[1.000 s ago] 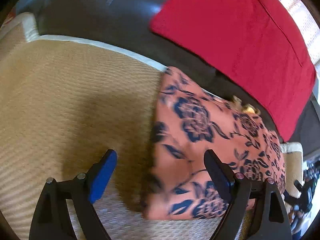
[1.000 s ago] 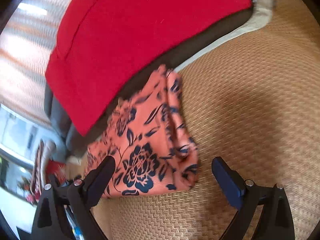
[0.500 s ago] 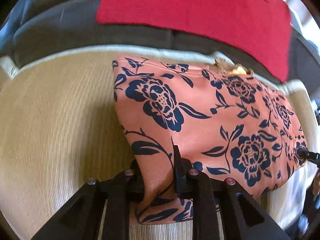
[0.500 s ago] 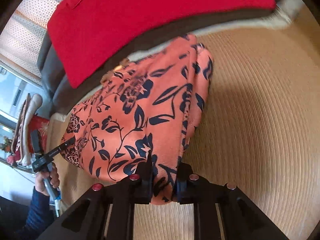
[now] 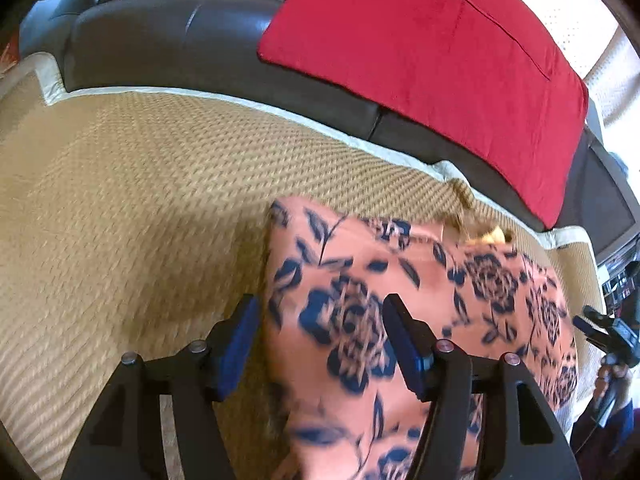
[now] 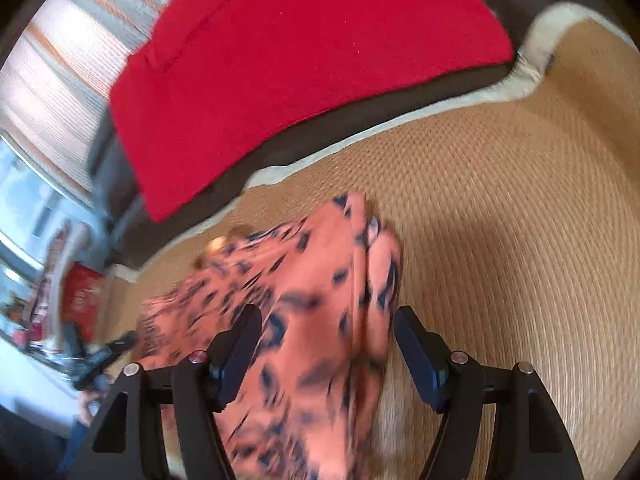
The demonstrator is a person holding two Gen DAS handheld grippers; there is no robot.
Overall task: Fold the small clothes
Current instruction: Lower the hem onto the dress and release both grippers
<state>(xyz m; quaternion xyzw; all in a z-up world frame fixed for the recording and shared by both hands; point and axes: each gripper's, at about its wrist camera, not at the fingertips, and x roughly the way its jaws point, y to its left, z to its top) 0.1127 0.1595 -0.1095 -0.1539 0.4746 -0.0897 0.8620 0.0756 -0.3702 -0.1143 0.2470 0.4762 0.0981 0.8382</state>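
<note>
An orange garment with dark blue flowers (image 5: pixel 460 280) lies folded on a woven straw mat (image 5: pixel 140 200). My left gripper (image 5: pixel 320 340) hangs over the garment's left end. Its jaws are opening, with fabric lying between the blue pads and neither pad pressing on it. In the right wrist view the same garment (image 6: pixel 320 248) is blurred, with its folded edge on the right. My right gripper (image 6: pixel 324 344) straddles that end. Its jaws are opening too, apart from the cloth between them.
A red cushion (image 5: pixel 440 60) leans on the dark leather sofa back (image 5: pixel 160 40) behind the mat, and also shows in the right wrist view as the red cushion (image 6: pixel 300 60). Bare mat (image 6: pixel 500 200) stretches beside the garment. A person's hand (image 6: pixel 90 400) shows at the left edge.
Both grippers were open a second ago, then shut on the garment's ends and carried them over. Now both have let go, and the garment lies folded on the mat.
</note>
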